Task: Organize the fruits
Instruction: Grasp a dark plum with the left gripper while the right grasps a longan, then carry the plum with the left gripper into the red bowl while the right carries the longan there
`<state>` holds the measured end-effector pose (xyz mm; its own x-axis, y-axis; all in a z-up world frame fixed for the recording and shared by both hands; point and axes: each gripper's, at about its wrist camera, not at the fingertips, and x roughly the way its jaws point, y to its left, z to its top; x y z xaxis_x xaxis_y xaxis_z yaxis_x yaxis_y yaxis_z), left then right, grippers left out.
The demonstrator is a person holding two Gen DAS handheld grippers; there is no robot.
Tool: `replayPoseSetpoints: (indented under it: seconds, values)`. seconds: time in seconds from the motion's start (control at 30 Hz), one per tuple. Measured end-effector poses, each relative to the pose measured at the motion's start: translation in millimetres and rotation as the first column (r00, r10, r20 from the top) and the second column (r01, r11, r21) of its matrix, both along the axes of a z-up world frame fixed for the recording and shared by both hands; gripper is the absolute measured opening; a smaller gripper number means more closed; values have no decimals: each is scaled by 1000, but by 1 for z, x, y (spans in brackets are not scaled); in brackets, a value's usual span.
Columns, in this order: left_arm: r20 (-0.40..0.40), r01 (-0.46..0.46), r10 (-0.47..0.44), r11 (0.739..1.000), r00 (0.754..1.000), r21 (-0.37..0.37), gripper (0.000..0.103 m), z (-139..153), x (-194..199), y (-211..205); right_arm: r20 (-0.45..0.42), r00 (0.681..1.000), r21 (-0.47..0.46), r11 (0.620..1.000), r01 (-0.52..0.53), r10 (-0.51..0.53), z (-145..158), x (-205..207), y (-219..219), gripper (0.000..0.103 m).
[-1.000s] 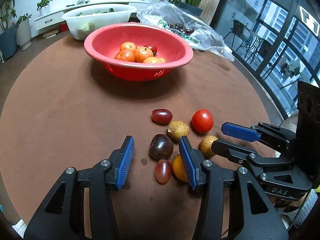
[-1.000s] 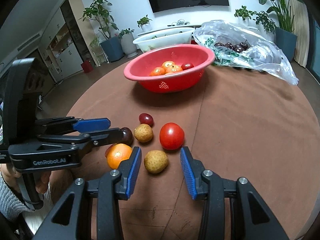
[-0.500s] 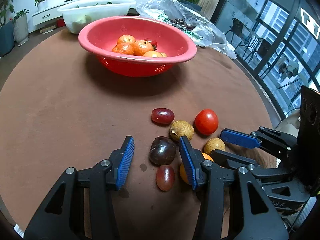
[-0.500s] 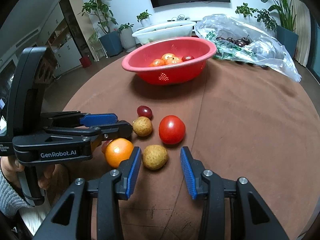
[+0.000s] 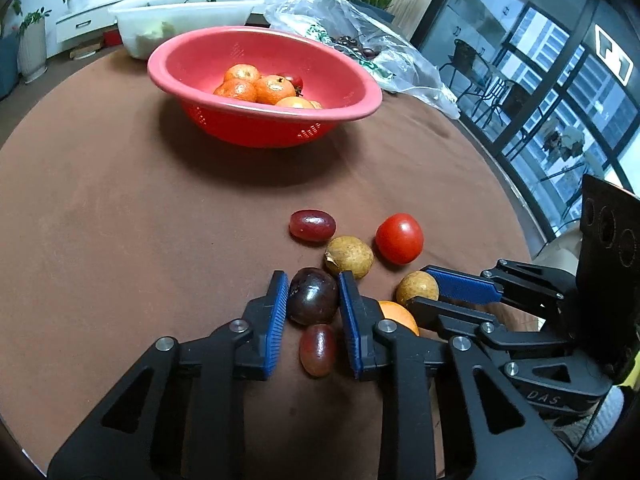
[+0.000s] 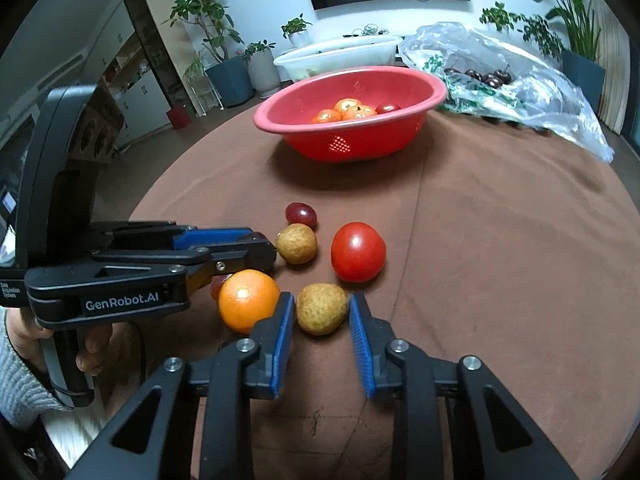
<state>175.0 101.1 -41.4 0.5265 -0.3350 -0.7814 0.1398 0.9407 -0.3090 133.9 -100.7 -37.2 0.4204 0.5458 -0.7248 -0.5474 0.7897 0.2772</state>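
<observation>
On the brown round table (image 5: 120, 220), my left gripper (image 5: 313, 280) is closing, its blue pads pressing both sides of a dark plum (image 5: 313, 300). A red grape (image 5: 318, 350) lies just behind the plum, between the fingers. My right gripper (image 6: 322, 300) is shut on a tan longan (image 6: 322, 309), with an orange (image 6: 248, 300) touching its left finger. Loose nearby are a tomato (image 6: 358, 252), a second longan (image 6: 297, 243) and another grape (image 6: 301, 214). The red colander bowl (image 5: 360, 96) farther back holds several oranges and a small tomato.
A white tub (image 5: 180, 12) and a clear plastic bag of cherries (image 5: 360, 36) stand behind the bowl. The two grippers cross close together at the table's near edge. A hand in a grey sleeve (image 6: 24, 384) holds the left gripper. Potted plants line the far wall.
Both grippers' jaws have closed in: the left onto the dark plum, the right onto the tan longan. Both have edged slightly forward over the fruit.
</observation>
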Motion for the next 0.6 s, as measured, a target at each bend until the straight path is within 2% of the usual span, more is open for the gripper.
replayPoseSetpoints:
  seconds: [0.6]
  values:
    - [69, -51, 51, 999, 996, -10, 24, 27, -3, 23, -12, 999, 128, 991, 35, -34, 24, 12, -20, 31]
